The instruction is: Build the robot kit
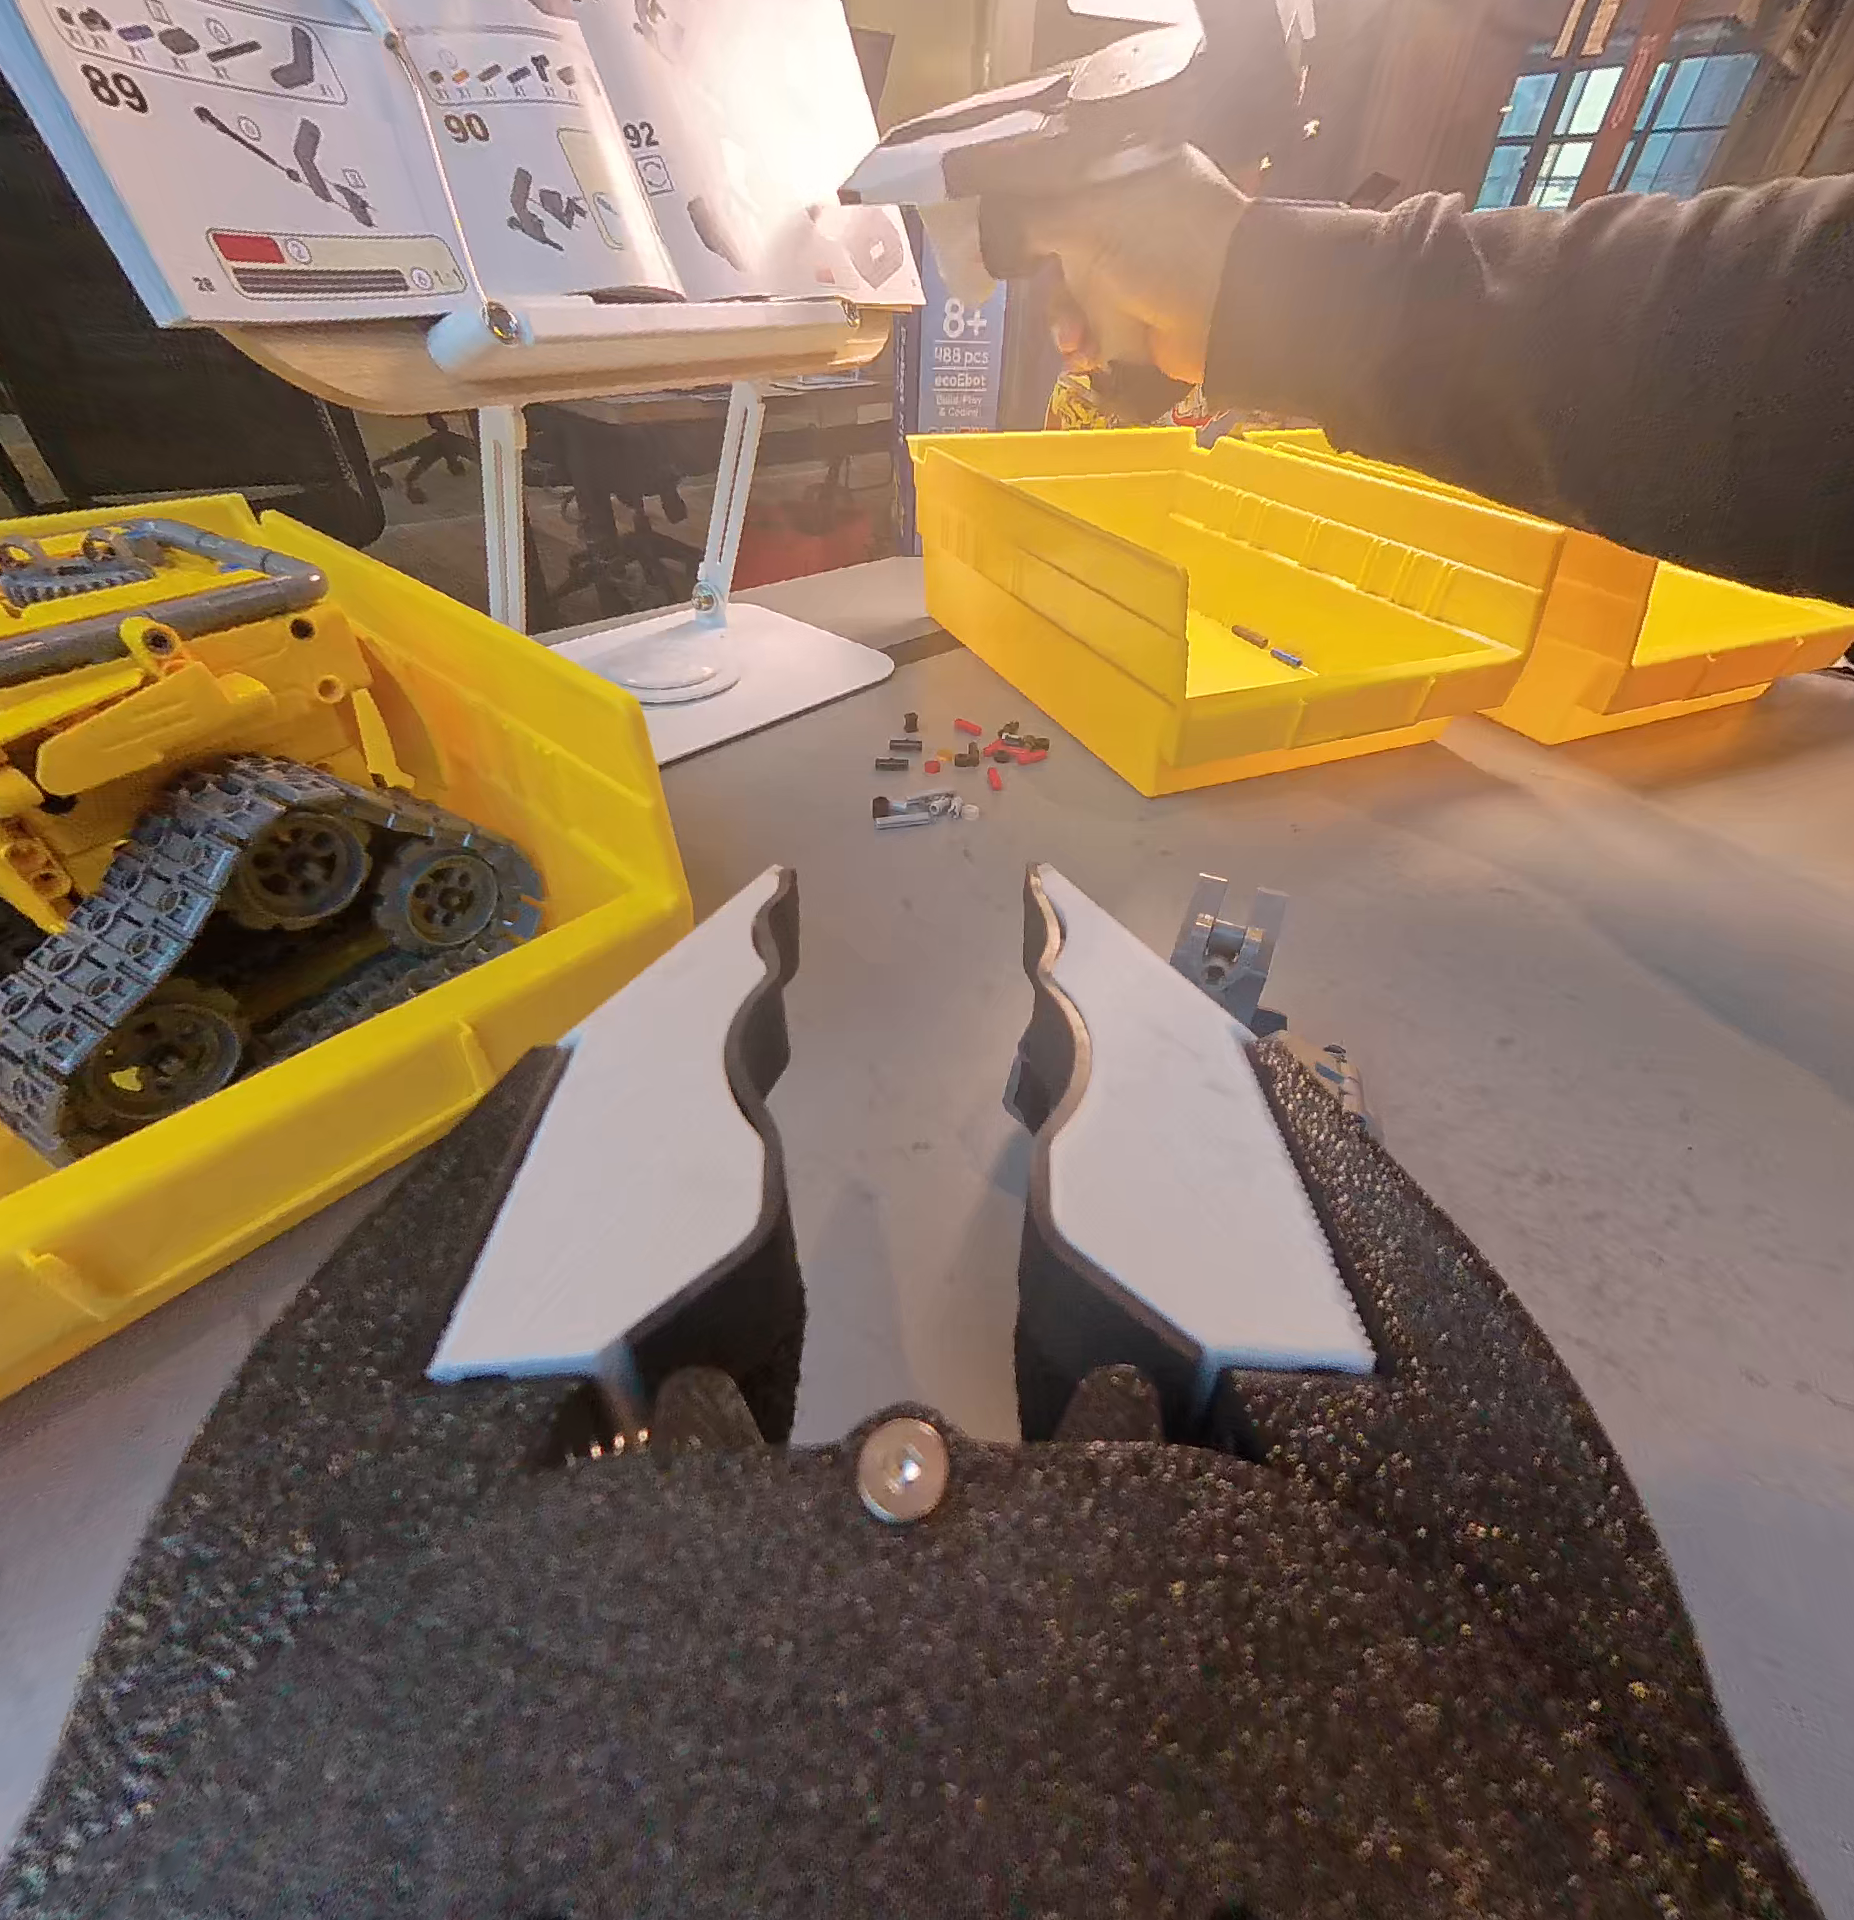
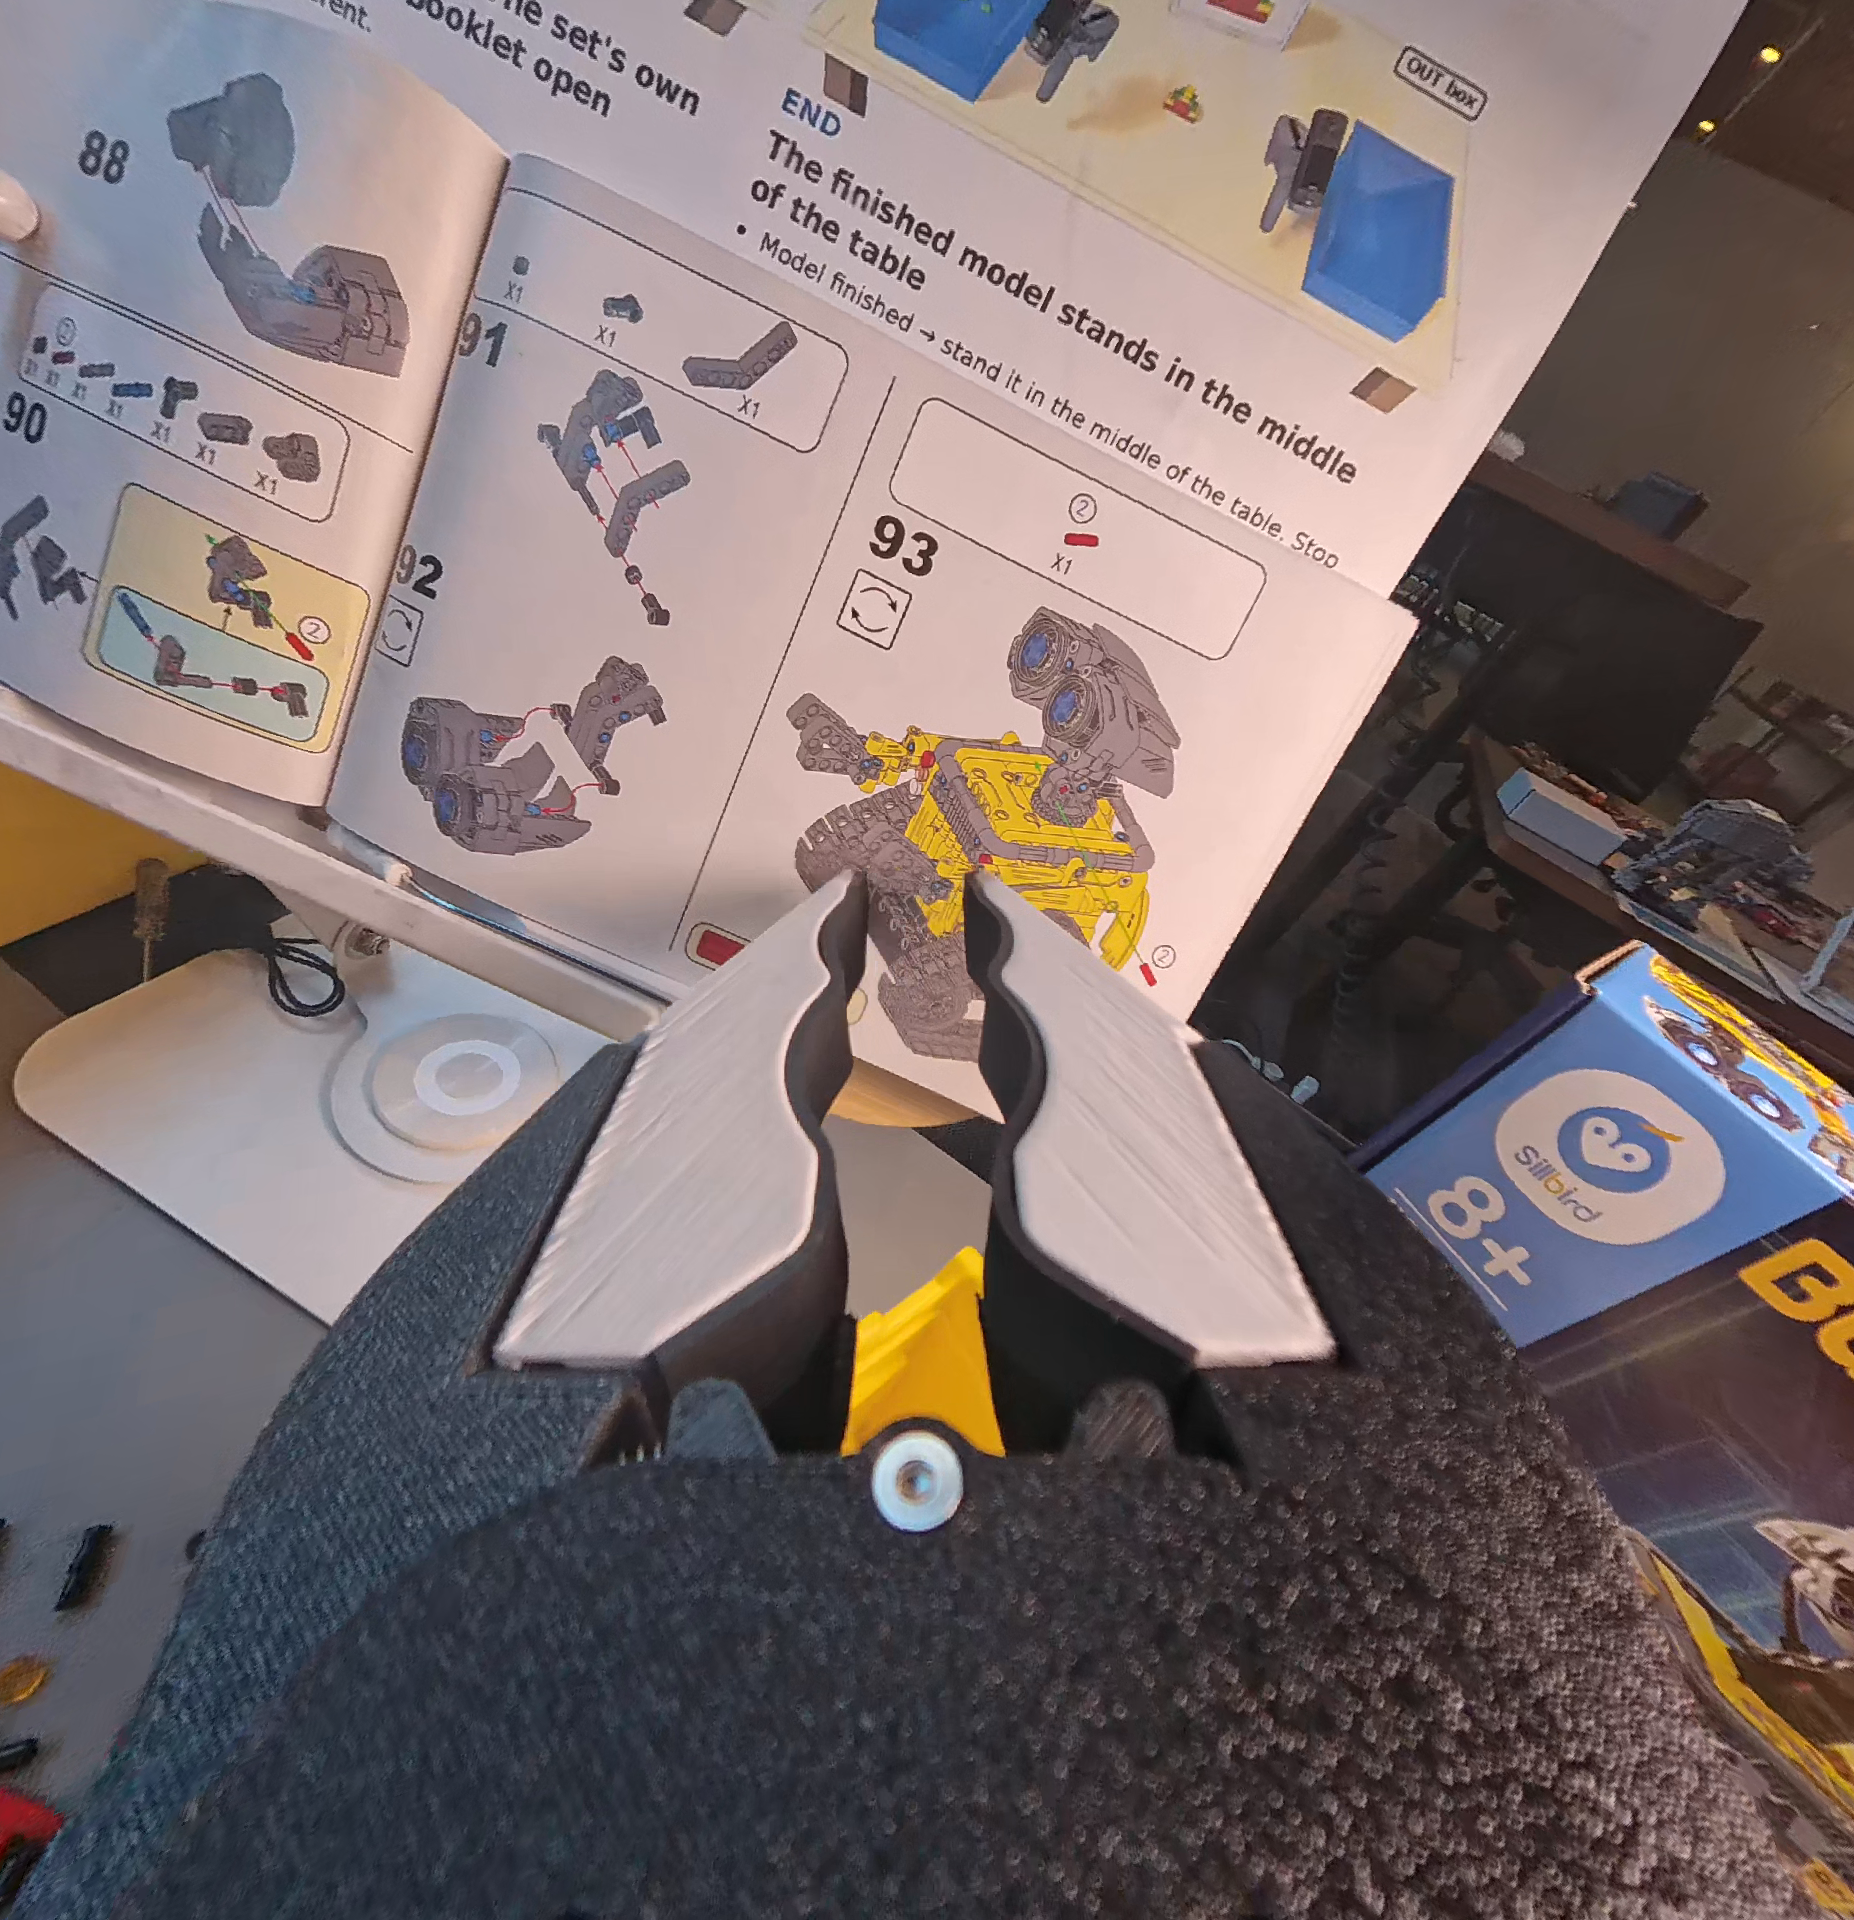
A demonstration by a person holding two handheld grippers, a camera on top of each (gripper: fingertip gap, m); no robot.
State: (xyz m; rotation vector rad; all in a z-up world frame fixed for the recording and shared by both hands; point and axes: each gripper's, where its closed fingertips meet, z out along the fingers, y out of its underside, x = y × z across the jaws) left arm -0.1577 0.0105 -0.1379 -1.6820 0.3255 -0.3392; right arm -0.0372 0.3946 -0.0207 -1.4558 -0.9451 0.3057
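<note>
My left gripper (image 1: pixel 912 894) is open and empty, low over the grey table (image 1: pixel 1422 1143). A small grey hinged piece (image 1: pixel 1229 945) lies just right of its right finger. A yellow bin (image 1: pixel 549 935) to its left holds a yellow tracked model (image 1: pixel 206 831). A heap of small loose parts (image 1: pixel 954 758) lies ahead. My right gripper (image 2: pixel 915 883) is raised in front of the open instruction booklet (image 2: pixel 611 520), its jaws narrowly apart with nothing between them. Its tips are near the lower part of the right-hand page. It also shows in the left wrist view (image 1: pixel 881 177), held by a hand.
The booklet rests on a white stand (image 1: pixel 736 655) at the back. Two shallow yellow bins (image 1: pixel 1162 644) stand at the back right under the sleeved arm (image 1: pixel 1577 364). A blue product box (image 2: pixel 1629 1195) is right of the stand. A printed sheet (image 2: pixel 1110 208) hangs behind the booklet. The small grey hinged piece (image 1: pixel 1229 945) is closer to my left gripper, around 7 cm from its tips; the right tips are 40 cm off.
</note>
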